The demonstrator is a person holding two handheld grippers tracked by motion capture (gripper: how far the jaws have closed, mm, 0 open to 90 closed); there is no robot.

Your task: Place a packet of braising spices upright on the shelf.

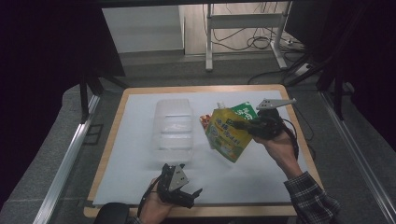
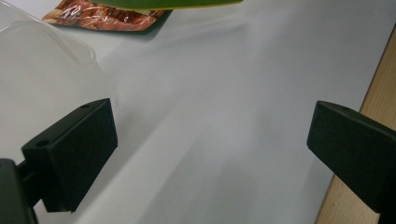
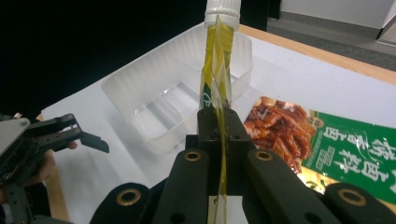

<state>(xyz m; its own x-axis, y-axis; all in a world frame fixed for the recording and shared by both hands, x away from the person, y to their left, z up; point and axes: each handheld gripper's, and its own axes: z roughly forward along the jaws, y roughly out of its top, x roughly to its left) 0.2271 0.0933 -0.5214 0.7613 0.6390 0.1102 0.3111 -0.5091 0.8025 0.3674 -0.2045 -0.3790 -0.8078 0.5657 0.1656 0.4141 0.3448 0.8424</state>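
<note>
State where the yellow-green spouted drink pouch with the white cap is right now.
In the high view, the yellow-green spouted pouch hangs above the table's right half, clamped in the right gripper, just right of the clear plastic tray and over the flat green snack packet.

One clear plastic tray [image 1: 173,130], one yellow-green spouted pouch [image 1: 227,133], one green snack packet [image 3: 327,149], two grippers.
</note>
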